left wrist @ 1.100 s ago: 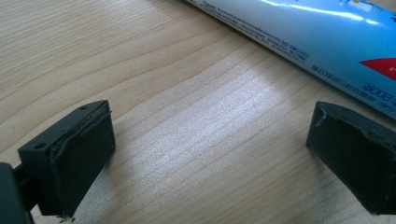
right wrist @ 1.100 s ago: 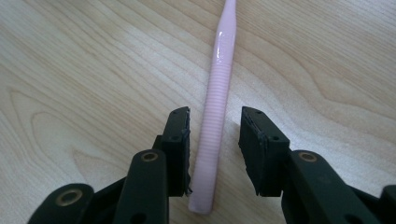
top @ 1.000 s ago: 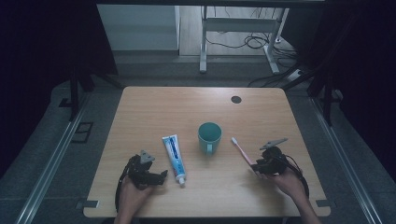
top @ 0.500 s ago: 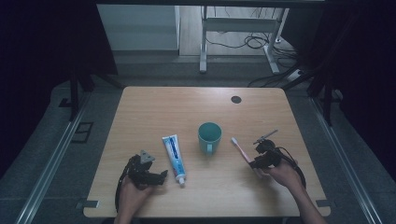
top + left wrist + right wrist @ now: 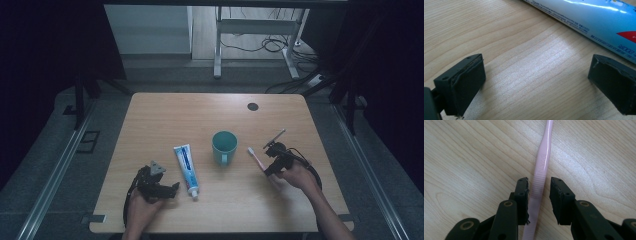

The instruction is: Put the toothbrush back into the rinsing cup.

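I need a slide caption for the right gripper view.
Black gripper fingers closing around a pink plastic toothbrush handle on the wooden table.

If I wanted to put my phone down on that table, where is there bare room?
The far half of the table, beyond the cup, is bare except for a small dark cap. The near strip is crowded: toothpaste tube, toothbrush and both hands.

- Pale pink toothbrush [image 5: 541,167] between black right tongs [image 5: 539,192].
- Blue-and-white toothpaste tube [image 5: 186,163], red mark, beside black left tongs [image 5: 536,82].
- Teal cup [image 5: 224,146].
- Light wood-grain tabletop [image 5: 170,120].
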Demonstrator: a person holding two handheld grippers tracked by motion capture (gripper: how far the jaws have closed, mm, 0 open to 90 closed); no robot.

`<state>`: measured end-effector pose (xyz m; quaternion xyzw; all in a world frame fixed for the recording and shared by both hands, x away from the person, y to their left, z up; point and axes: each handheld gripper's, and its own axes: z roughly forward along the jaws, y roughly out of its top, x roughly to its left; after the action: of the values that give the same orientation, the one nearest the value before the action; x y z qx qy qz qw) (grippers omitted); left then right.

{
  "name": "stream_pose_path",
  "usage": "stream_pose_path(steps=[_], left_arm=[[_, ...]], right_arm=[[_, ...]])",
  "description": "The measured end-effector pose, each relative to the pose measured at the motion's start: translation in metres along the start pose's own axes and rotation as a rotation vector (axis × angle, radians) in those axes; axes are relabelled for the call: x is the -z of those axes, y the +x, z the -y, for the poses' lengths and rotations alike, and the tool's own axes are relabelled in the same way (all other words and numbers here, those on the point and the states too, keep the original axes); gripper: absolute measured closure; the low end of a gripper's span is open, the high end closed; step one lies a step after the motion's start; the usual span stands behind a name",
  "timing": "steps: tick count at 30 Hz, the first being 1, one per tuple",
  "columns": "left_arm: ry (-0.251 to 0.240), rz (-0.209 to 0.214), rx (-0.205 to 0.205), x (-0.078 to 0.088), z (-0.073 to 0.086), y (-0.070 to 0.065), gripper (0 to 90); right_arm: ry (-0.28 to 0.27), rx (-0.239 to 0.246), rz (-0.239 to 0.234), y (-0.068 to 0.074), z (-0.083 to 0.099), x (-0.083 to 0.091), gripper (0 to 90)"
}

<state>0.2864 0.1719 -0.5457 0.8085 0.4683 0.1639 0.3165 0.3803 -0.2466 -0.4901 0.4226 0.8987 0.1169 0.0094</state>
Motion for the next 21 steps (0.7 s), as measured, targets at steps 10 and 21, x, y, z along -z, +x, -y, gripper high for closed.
stream_pose_path(steps=[10, 21], left_arm=[[0.000, 0.000, 0.000, 0.000, 0.000, 0.000, 1.3], [0.000, 0.000, 0.000, 0.000, 0.000, 0.000, 1.2]], right_arm=[[0.088, -0.006, 0.004, 0.001, -0.018, -0.007, 69.4], [0.162, -0.009, 0.033, 0.001, -0.033, -0.012, 70.4]])
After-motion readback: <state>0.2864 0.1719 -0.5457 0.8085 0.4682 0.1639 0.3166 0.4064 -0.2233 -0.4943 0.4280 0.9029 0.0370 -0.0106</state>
